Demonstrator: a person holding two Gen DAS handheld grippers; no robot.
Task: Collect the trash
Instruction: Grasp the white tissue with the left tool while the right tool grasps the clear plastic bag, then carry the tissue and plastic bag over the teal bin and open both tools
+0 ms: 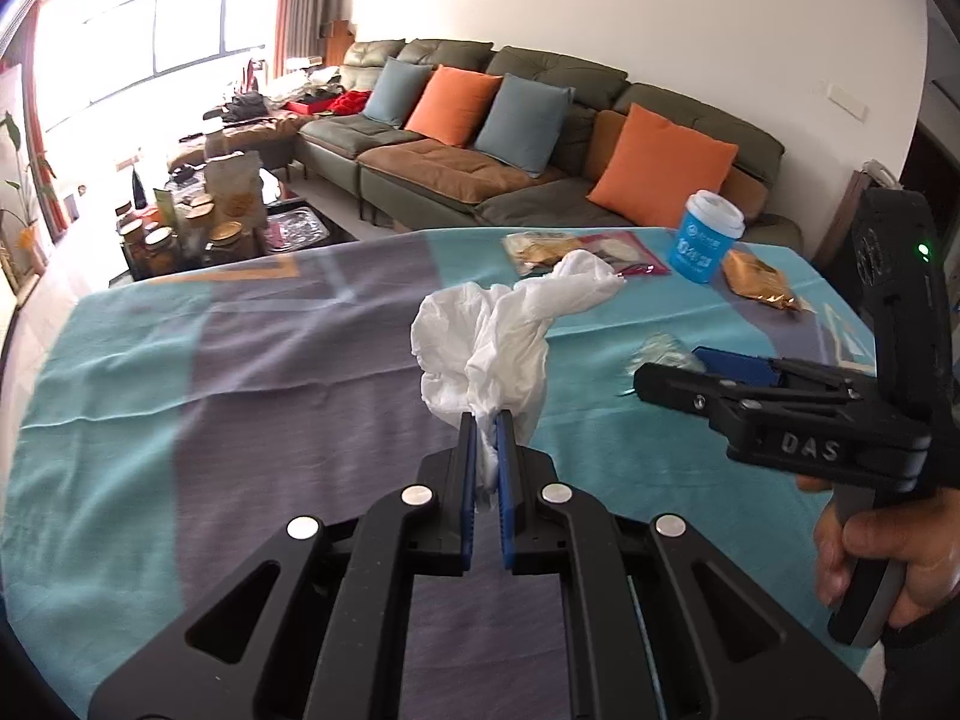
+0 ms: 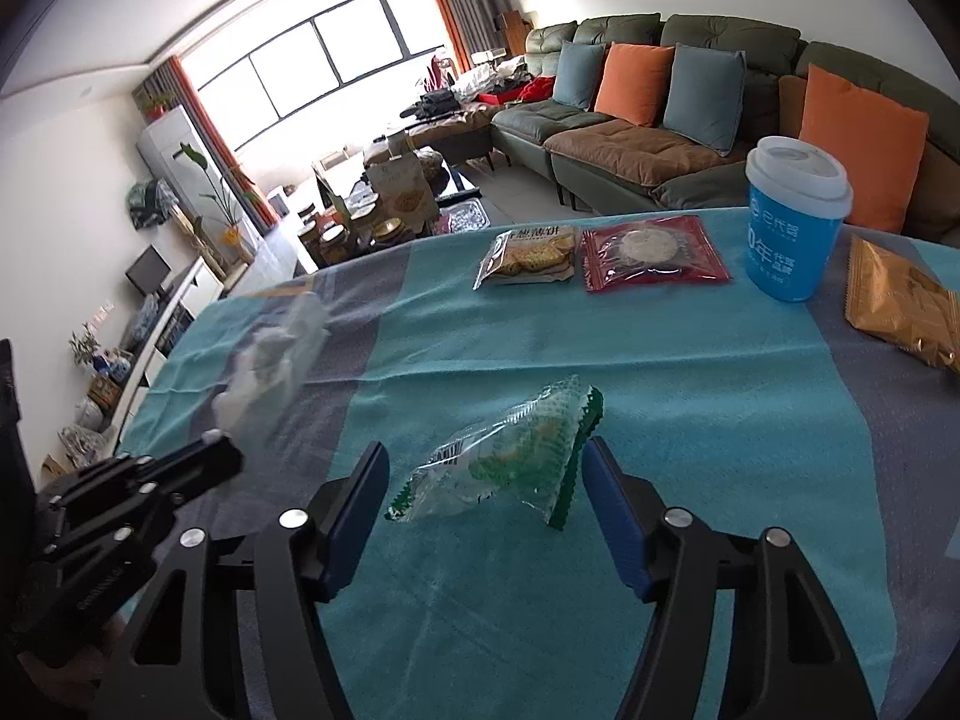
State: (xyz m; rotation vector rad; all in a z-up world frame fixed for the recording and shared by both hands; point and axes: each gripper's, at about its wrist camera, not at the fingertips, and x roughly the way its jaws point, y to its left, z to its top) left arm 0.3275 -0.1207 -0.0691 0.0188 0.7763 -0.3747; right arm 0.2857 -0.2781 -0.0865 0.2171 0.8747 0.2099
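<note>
A crumpled white tissue hangs above the tablecloth, pinched by my left gripper, which is shut on its lower end. In the right wrist view the same tissue shows blurred above the left gripper. An empty clear wrapper with green edges lies on the cloth between the fingers of my right gripper. Its blue pads stand apart on either side of the wrapper and do not press it. The left wrist view shows the right gripper in a person's hand, low over that wrapper.
At the far side of the teal and grey tablecloth sit a cracker packet, a red snack packet, a blue lidded cup and a gold packet. A green sofa stands beyond the table.
</note>
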